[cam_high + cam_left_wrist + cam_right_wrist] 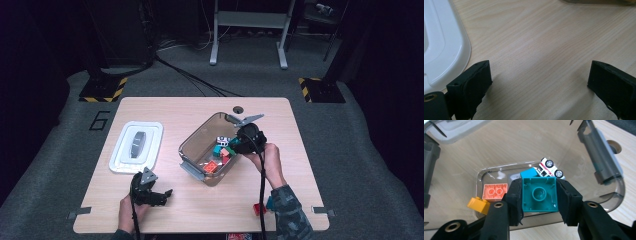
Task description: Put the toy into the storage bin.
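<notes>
My right gripper (539, 185) is shut on a teal brick (539, 195), held with its hollow underside facing the camera. It hangs over the smoky clear bin (599, 152). On the bin's floor lie a white toy car (549, 168), a blue brick (529, 173), a salmon brick (494, 192) and a yellow-orange brick (478, 205). From above, the right gripper (239, 142) sits at the right side of the bin (200, 132). My left gripper (162, 196) rests near the front left of the table. In its own view the left gripper (539, 80) is open over bare wood.
A white lid (136, 146) lies left of the bin, and its rounded corner (441, 45) is beside my left jaw. A red brick (259, 208) and a teal one lie at the table's front edge by the right forearm. A cable hole (238, 109) is behind the bin.
</notes>
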`<state>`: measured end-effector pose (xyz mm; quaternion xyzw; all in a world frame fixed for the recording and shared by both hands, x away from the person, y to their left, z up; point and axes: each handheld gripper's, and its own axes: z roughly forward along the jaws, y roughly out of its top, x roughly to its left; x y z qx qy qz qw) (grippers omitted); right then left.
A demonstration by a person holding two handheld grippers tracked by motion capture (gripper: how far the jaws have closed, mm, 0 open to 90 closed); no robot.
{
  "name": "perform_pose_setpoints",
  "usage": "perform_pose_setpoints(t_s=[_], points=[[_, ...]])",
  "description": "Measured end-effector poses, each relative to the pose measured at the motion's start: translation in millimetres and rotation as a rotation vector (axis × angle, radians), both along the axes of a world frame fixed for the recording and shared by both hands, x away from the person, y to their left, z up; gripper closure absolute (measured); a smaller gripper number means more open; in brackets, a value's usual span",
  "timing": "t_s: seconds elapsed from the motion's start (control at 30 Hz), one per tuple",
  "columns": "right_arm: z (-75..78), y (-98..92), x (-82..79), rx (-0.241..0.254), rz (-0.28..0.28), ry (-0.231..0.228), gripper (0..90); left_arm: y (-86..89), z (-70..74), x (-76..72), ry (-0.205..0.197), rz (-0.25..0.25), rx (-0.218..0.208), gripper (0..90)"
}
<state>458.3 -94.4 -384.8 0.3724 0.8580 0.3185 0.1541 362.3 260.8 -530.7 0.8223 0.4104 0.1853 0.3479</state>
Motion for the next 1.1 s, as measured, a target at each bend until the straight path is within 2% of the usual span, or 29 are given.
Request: perform_pose_setpoints(t_s=[0.17, 0.27, 0.37, 0.4, 0.5, 0.67, 0.87, 0.97, 1.1], points=[[-1.2, 2.0, -1.4, -0.011, 0.003, 0.010, 54.9, -0.1, 0.0, -0.2, 0.000, 0.003, -0.001, 5.0], [0.7, -0.4, -5.6, -0.009, -0.002, 0.002, 43.7, -0.1, 0.0, -0.2, 0.000, 0.002, -0.001, 5.0], [3.9, -6.4, -11.9, 0.012, -0.001, -0.015, 35.0, 0.0, 0.0, -0.1, 0.000, 0.000, 0.000, 5.1], [5.2, -8.5, -15.3, 0.025, -0.016, -0.017, 31.6, -0.1, 0.0, -0.2, 0.000, 0.002, -0.001, 5.1], [7.9, -17.2, -23.1, 0.045, -0.012, -0.038, 24.1, -0.2, 0.0, -0.2, 0.000, 0.003, -0.001, 5.1], [8.3, -34.5, -42.3, 0.079, -0.041, -0.046, 15.2, -0.2, 0.0, -0.2, -0.001, 0.003, -0.001, 5.0], [-3.7, -54.1, -65.4, 0.078, -0.076, -0.028, 14.1, -0.1, 0.0, -0.2, 0.000, 0.002, -0.001, 5.1], [-13.9, -65.5, -77.4, 0.085, -0.103, -0.014, 13.7, -0.1, 0.0, -0.2, 0.000, 0.003, -0.001, 5.0], [-32.1, -78.4, -91.7, 0.072, -0.143, 0.008, 13.2, 0.2, 0.2, -0.1, 0.001, -0.001, 0.004, 5.0]])
